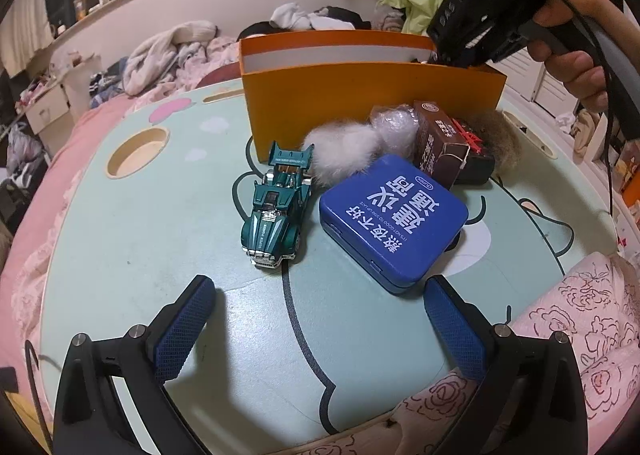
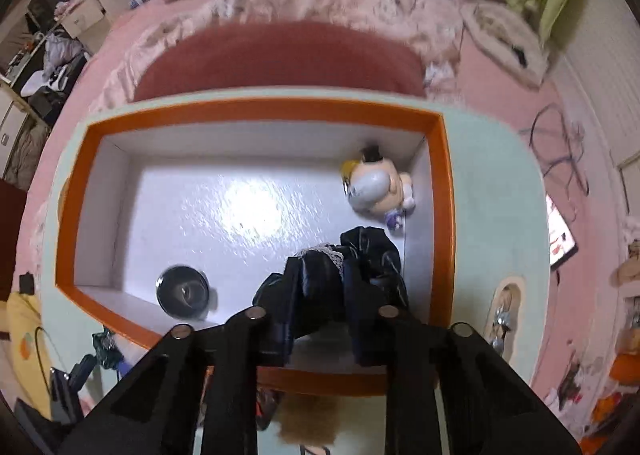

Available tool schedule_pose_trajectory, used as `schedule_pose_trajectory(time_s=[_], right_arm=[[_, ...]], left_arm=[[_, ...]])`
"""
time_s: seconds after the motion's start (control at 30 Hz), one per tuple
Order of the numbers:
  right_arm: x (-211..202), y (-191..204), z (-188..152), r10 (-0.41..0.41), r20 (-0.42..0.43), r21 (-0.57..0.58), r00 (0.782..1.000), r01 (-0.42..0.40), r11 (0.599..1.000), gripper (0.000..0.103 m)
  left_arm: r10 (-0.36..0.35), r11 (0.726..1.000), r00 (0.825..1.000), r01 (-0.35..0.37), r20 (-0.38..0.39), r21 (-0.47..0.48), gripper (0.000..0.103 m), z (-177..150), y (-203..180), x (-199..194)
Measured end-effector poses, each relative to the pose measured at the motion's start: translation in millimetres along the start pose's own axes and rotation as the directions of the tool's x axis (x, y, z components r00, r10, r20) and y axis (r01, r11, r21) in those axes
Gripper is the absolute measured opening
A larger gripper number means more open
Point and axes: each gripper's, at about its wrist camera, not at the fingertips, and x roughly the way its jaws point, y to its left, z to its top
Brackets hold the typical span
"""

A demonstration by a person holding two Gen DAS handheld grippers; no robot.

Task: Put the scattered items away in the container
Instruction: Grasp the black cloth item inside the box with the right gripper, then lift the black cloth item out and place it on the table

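An orange box (image 1: 360, 107) stands at the back of a pale green table (image 1: 140, 235). In front of it lie a green toy car (image 1: 276, 207), a blue tin (image 1: 394, 221), a white fur ball (image 1: 344, 155), a brown carton (image 1: 440, 143) and a brown fur piece (image 1: 500, 137). My left gripper (image 1: 320, 329) is open and empty, low over the table before the car and tin. My right gripper (image 2: 322, 289) reaches down into the box (image 2: 256, 109), shut on a dark scrunchie (image 2: 360, 255). Inside the box lie a small doll figure (image 2: 378, 185) and a round black item (image 2: 182, 291).
The table sits on a bed with pink bedding (image 1: 580, 315) and piled clothes (image 1: 168, 51) behind the box. A round cup hole (image 1: 138, 151) is cut in the table at left. The right gripper's body and hand (image 1: 500, 15) hang over the box's right end.
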Motion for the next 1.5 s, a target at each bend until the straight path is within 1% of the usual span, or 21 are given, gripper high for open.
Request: schedule_pose_trajectory(time_s=[0.07, 0.13, 0.17, 0.27, 0.33, 0.43, 0.6, 0.7, 0.83, 0.93, 0.97, 1.0, 1.03, 1.1, 1.13, 1.17, 1.2, 1.23, 1.27, 1.4, 1.5], right_arm=[[-24, 0, -11, 0.059, 0.141, 0.013, 0.988, -0.062, 0.998, 0.019], [-55, 2, -29, 0.111, 0.284, -0.007, 0.952, -0.114, 0.993, 0.019], [-75, 3, -43, 0.148, 0.358, -0.035, 0.922, -0.145, 0.989, 0.019], [-111, 12, -81, 0.243, 0.468, -0.136, 0.850, -0.202, 0.970, 0.019], [-123, 11, -114, 0.281, 0.500, -0.191, 0.819, -0.213, 0.958, 0.020], [-115, -6, -149, 0.281, 0.504, -0.170, 0.817, -0.225, 0.959, 0.020], [-67, -16, -182, 0.294, 0.453, -0.111, 0.842, -0.274, 0.955, 0.020], [-50, -9, -183, 0.360, 0.446, -0.094, 0.819, -0.358, 0.929, 0.020], [-42, 20, -175, 0.395, 0.441, -0.182, 0.806, -0.351, 0.919, 0.024], [-44, 20, -176, 0.413, 0.434, -0.193, 0.801, -0.365, 0.911, 0.026], [-47, 14, -180, 0.420, 0.444, -0.185, 0.791, -0.378, 0.907, 0.029], [-50, 8, -185, 0.427, 0.461, -0.176, 0.778, -0.392, 0.903, 0.040], [-55, 0, -192, 0.425, 0.481, -0.165, 0.767, -0.397, 0.903, 0.057], [-61, -11, -207, 0.379, 0.530, -0.141, 0.759, -0.362, 0.922, 0.080], [-63, -18, -217, 0.336, 0.555, -0.124, 0.761, -0.324, 0.938, 0.081], [-60, -21, -224, 0.296, 0.554, -0.108, 0.778, -0.286, 0.952, 0.081], [-52, -22, -229, 0.254, 0.529, -0.091, 0.810, -0.244, 0.966, 0.081], [-36, -23, -229, 0.207, 0.464, -0.066, 0.861, -0.200, 0.978, 0.082], [-26, -22, -231, 0.177, 0.464, -0.066, 0.868, -0.165, 0.984, 0.082], [5, 12, -221, 0.052, 0.440, -0.134, 0.896, 0.008, 0.991, 0.093], [23, 19, -216, 0.059, 0.431, -0.151, 0.900, 0.007, 0.989, 0.102]], left_arm=[[0.001, 1.000, 1.000, -0.001, 0.000, 0.000, 0.103, 0, 0, 0], [0.001, 1.000, 1.000, -0.001, 0.000, 0.000, 0.103, 0, 1, 0], [0.000, 1.000, 1.000, 0.000, 0.000, 0.000, 0.103, 0, 1, 0], [0.000, 1.000, 1.000, 0.000, 0.000, 0.000, 0.103, 0, 1, 0], [0.000, 1.000, 1.000, 0.000, 0.000, 0.000, 0.103, 0, 1, 1], [0.000, 1.000, 1.000, 0.000, 0.000, 0.001, 0.103, -1, 1, 1], [-0.001, 1.000, 1.000, 0.001, -0.001, 0.001, 0.103, -1, 2, 1], [-0.001, 1.000, 1.000, 0.001, 0.000, 0.001, 0.103, -1, 2, 1], [-0.001, 1.000, 1.000, 0.001, -0.001, 0.001, 0.103, -1, 2, 1], [-0.001, 1.000, 1.000, 0.001, -0.001, 0.002, 0.103, 0, 2, 1], [-0.001, 1.000, 1.000, 0.001, -0.001, 0.002, 0.103, -1, 2, 1], [-0.001, 1.000, 1.000, 0.001, -0.001, 0.001, 0.103, -1, 2, 1], [-0.001, 1.000, 1.000, 0.001, -0.001, 0.001, 0.103, -1, 2, 1], [-0.001, 1.000, 1.000, 0.001, -0.001, 0.001, 0.103, -1, 2, 1], [-0.001, 1.000, 1.000, 0.001, -0.002, 0.001, 0.103, -1, 2, 1], [-0.001, 1.000, 1.000, 0.001, -0.002, 0.001, 0.103, -1, 2, 2], [-0.001, 1.000, 1.000, 0.001, -0.002, 0.001, 0.103, 0, 2, 1], [0.000, 1.000, 1.000, 0.000, -0.003, 0.002, 0.103, -1, 2, 2], [0.005, 1.000, 1.000, -0.005, -0.003, 0.007, 0.103, -1, 1, 2], [0.009, 1.000, 1.000, -0.009, -0.002, 0.000, 0.103, -4, 4, -1], [0.022, 1.000, 1.000, -0.022, -0.001, -0.013, 0.103, -7, 6, -3]])
